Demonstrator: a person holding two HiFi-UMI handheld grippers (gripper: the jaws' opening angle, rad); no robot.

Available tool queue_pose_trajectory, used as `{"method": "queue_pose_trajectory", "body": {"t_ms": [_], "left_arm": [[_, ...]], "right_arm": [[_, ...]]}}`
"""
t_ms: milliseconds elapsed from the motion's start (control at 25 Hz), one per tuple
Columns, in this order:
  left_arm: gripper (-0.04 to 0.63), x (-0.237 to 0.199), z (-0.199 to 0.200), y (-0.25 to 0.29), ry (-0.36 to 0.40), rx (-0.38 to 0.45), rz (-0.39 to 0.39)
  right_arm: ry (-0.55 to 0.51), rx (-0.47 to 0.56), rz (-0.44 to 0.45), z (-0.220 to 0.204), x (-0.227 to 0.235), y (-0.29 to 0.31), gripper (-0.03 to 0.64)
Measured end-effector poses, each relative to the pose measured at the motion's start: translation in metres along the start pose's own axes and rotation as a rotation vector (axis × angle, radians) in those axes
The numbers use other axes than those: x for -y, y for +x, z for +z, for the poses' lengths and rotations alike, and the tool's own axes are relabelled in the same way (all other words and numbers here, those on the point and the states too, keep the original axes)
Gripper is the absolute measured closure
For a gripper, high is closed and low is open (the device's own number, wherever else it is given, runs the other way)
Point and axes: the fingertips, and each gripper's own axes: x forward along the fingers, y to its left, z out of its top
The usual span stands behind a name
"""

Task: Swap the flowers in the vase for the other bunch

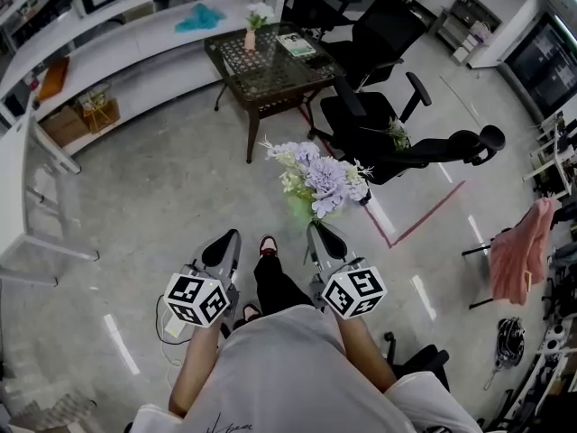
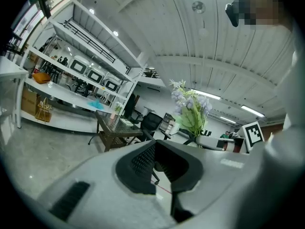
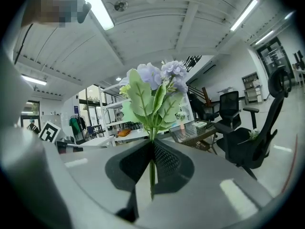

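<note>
Purple bunch (image 1: 323, 177) held upright in front of the person, well apart from the vase (image 1: 250, 39), which stands on the far dark table (image 1: 270, 79) with white flowers (image 1: 259, 13) in it. Neither half of the swap looks done.

Risks, as judged:
1. The grip is on 1 thin stem (image 3: 152, 175) low down while the heavy heads sit high; a jolt or a tilt could let the bunch pivot or slide out between the pads.
2. The black office chair (image 1: 379, 138) stands beside the route to the table; the blooms could brush it.
3. The vase looks small and light; pulling its flowers out with nothing steadying it could tip it.

Right gripper (image 3: 152, 149): jaws nearly together, pinching the stem, which runs up between the pads. Left gripper (image 2: 157, 159): jaws fully closed, nothing between them, touching nothing, carried level beside the right 1.
</note>
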Motion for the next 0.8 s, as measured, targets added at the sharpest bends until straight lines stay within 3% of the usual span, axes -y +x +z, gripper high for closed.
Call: {"method": "queue_pose_trajectory", "body": {"t_ms": [160,800], "left_arm": [[0.597,-0.018,0.014,0.03,0.057,-0.018,0.021],[0.597,-0.077,0.103,0.219,0.201,-0.055,0.036]], "right_arm": [[-0.052,0.004,-0.004,0.011,0.018,0.034,0.603],[0.063,0.072,0.066,0.079,0.141,0.196,0.6]]}}
